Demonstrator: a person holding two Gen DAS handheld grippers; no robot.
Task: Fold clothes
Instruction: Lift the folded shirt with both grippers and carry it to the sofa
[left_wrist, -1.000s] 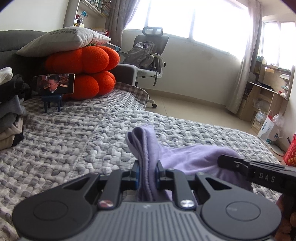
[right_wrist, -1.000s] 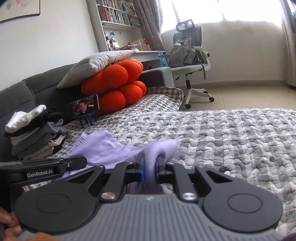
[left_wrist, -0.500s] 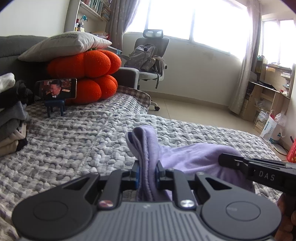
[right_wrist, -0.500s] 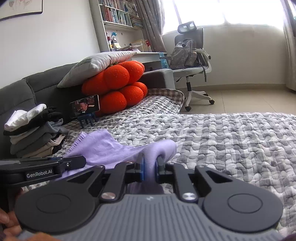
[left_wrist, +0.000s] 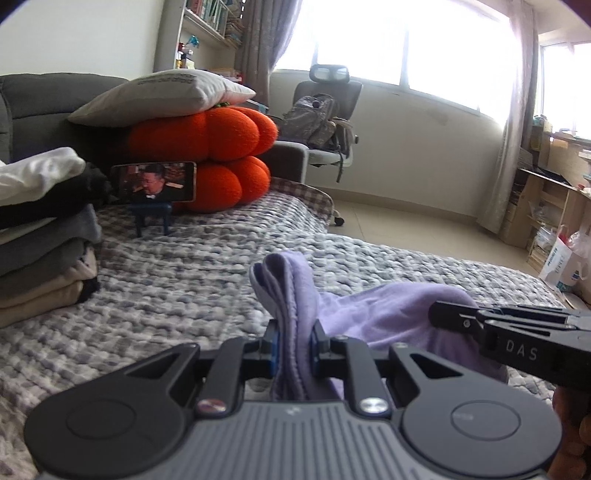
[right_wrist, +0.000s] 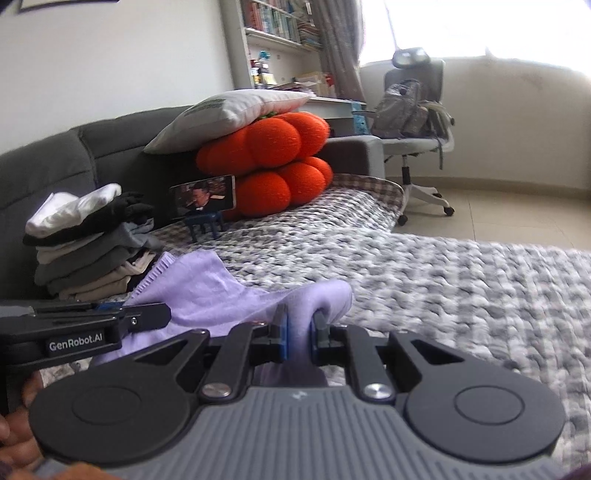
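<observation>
On quilted bed (left_wrist: 184, 280), stack of folded clothes (left_wrist: 40, 236) parked at sofa side – keeps middle free for folding. Lilac garment (left_wrist: 384, 314) slung between both grippers above quilt: left gripper (left_wrist: 293, 347) clamped on bunched edge, right gripper (right_wrist: 299, 332) likewise – two-point hold stretches cloth straight.

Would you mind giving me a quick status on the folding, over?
Left gripper and right gripper both shut on the lilac garment. Garment bunched between them above the quilt. Folded stack to the left, nothing blocking.
</observation>
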